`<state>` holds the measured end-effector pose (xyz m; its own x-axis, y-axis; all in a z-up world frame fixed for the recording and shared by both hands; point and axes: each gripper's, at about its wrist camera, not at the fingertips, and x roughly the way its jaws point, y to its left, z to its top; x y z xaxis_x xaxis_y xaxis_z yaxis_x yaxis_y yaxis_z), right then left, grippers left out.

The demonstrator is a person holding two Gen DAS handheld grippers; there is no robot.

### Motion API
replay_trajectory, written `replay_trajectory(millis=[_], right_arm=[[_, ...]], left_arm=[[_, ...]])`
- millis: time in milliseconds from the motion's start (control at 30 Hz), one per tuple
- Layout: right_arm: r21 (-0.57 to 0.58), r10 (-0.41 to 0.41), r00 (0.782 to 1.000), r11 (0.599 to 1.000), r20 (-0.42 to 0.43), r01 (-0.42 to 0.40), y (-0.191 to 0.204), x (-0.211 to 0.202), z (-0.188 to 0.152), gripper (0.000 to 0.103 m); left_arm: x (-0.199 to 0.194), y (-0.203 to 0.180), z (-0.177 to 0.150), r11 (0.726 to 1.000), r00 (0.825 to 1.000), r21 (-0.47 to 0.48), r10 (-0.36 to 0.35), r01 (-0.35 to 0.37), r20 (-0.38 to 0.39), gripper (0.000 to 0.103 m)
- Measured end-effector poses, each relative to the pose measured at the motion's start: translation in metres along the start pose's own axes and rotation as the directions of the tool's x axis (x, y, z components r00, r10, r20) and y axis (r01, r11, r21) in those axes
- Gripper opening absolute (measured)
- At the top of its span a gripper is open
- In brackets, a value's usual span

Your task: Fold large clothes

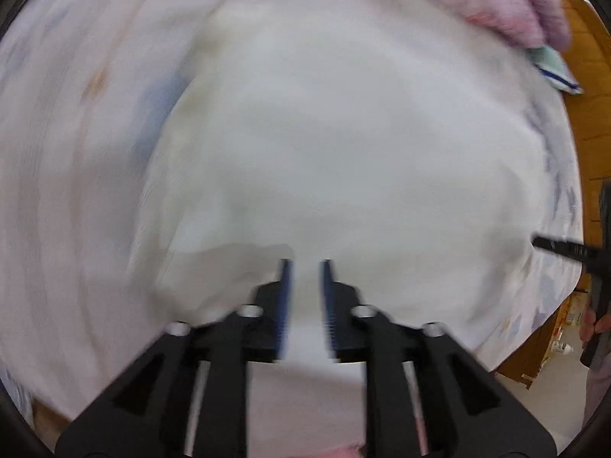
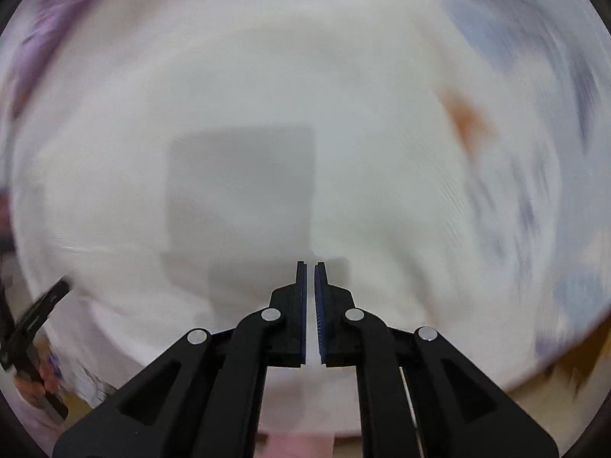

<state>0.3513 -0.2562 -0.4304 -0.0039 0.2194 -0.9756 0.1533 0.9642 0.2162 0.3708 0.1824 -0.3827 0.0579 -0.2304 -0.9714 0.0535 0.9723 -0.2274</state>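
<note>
While both views blur: white garment (image 1: 343,145) spread flat on the patterned bedsheet (image 1: 76,191), directly below and ahead of both downward-pointing grippers. Left gripper (image 1: 305,267) parted a little, nothing between the pads. Right gripper (image 2: 310,267) all but closed, a thin slit only, apparently empty. Garment's long axis hard to tell in the blur. Neither clearly nearer; the near hem under both. Pink fleecy cloth (image 1: 527,4) lies beyond.
</note>
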Motion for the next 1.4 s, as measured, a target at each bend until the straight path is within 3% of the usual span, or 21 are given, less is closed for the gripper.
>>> replay_trajectory(millis=[67,167,200,267,333,367,400,500,567,633,667,767,833,900,933,967,1033,1133,1267,1333,1400], right_arm=[[-0.044,0.076,0.994,0.996,0.083,-0.073,0.036,-0.007,0.038,0.006],[-0.087,0.07,0.984,0.995,0.162,-0.057,0.066,0.007,0.086,0.006],[-0.088,0.067,0.985,0.995,0.16,-0.054,0.064,0.019,0.092,0.006],[-0.033,0.097,0.992,0.995,0.084,-0.095,0.062,0.047,0.094,0.007],[-0.028,0.117,0.99,0.993,0.078,-0.115,0.062,0.055,0.053,0.007],[-0.038,0.113,0.991,0.993,0.076,-0.11,0.054,0.047,0.045,0.007],[-0.053,0.11,0.992,0.993,0.064,-0.107,0.05,0.046,0.014,0.007],[-0.055,0.066,0.996,0.996,-0.064,-0.069,0.034,0.057,-0.045,0.006],[-0.041,0.069,0.991,0.996,-0.112,-0.074,0.022,0.059,-0.064,0.006],[-0.017,0.073,0.983,0.997,-0.169,-0.077,0.011,0.057,-0.063,0.005],[0.004,0.07,0.983,0.998,-0.169,-0.07,0.005,0.05,-0.054,0.006],[-0.017,0.062,0.998,0.998,-0.014,-0.062,-0.006,0.012,0.0,0.009],[-0.018,0.021,0.997,1.0,0.075,-0.02,-0.022,-0.002,0.042,0.013],[0.025,-0.034,0.992,0.999,0.125,0.031,-0.039,0.0,0.082,0.016],[0.059,-0.024,0.991,0.998,0.13,0.016,-0.051,0.005,0.101,0.015],[0.084,-0.008,0.993,0.996,0.118,-0.002,-0.059,0.012,0.108,0.012],[0.096,0.022,0.993,0.995,0.116,-0.034,-0.069,0.014,0.094,0.013],[0.052,-0.013,0.996,0.999,0.087,0.008,-0.068,0.013,0.049,0.013],[0.077,-0.04,0.999,0.996,0.0,0.04,-0.072,0.017,-0.013,0.014],[0.116,-0.026,0.995,0.993,-0.098,0.037,-0.079,0.033,-0.04,0.014],[0.077,-0.047,0.998,0.996,-0.046,0.05,-0.077,0.033,-0.047,0.014]], left_arm=[[0.006,-0.028,0.042,0.999,0.997,0.032,0.004,-0.006,0.077,0.031],[0.014,-0.048,0.07,0.997,0.988,0.015,-0.076,0.075,0.137,0.031],[0.03,-0.057,0.081,0.994,0.986,0.011,-0.108,0.108,0.126,0.03],[0.061,-0.072,0.08,0.998,0.996,0.028,-0.054,0.052,0.065,0.03],[0.058,-0.086,0.057,0.998,0.995,0.066,-0.021,0.015,0.093,0.029],[0.056,-0.088,0.034,0.998,0.996,0.066,-0.019,0.013,0.087,0.03],[0.058,-0.077,0.016,0.998,0.998,0.062,-0.02,0.016,0.066,0.03],[0.063,-0.061,-0.04,0.999,1.0,0.03,-0.029,0.029,0.006,0.03],[0.061,-0.05,-0.06,0.998,0.997,-0.015,-0.06,0.06,-0.039,0.031],[0.056,-0.047,-0.056,0.999,0.996,-0.024,-0.024,0.022,-0.087,0.03],[0.049,-0.044,-0.048,0.999,0.997,-0.03,-0.02,0.018,-0.077,0.029],[0.021,-0.036,-0.003,0.999,0.996,-0.036,-0.018,0.021,0.088,0.029],[0.021,-0.022,0.03,0.998,0.99,-0.053,0.029,-0.022,0.14,0.029],[0.036,-0.005,0.06,0.994,0.984,-0.085,0.086,-0.074,0.156,0.029],[0.044,0.004,0.067,0.991,0.985,-0.105,0.095,-0.08,0.144,0.028],[0.051,0.007,0.069,0.991,0.988,-0.119,0.079,-0.063,0.131,0.022],[0.047,0.008,0.056,0.993,0.987,-0.111,0.064,-0.047,0.149,0.021],[0.056,-0.01,0.012,0.992,0.992,-0.077,0.104,-0.099,0.07,0.021],[0.065,-0.015,-0.061,0.987,0.995,-0.129,0.097,-0.098,-0.011,0.021],[0.064,-0.022,-0.075,0.984,0.994,-0.144,0.107,-0.105,0.002,0.021],[0.067,-0.028,-0.074,0.984,0.992,-0.126,0.125,-0.124,0.001,0.021]])
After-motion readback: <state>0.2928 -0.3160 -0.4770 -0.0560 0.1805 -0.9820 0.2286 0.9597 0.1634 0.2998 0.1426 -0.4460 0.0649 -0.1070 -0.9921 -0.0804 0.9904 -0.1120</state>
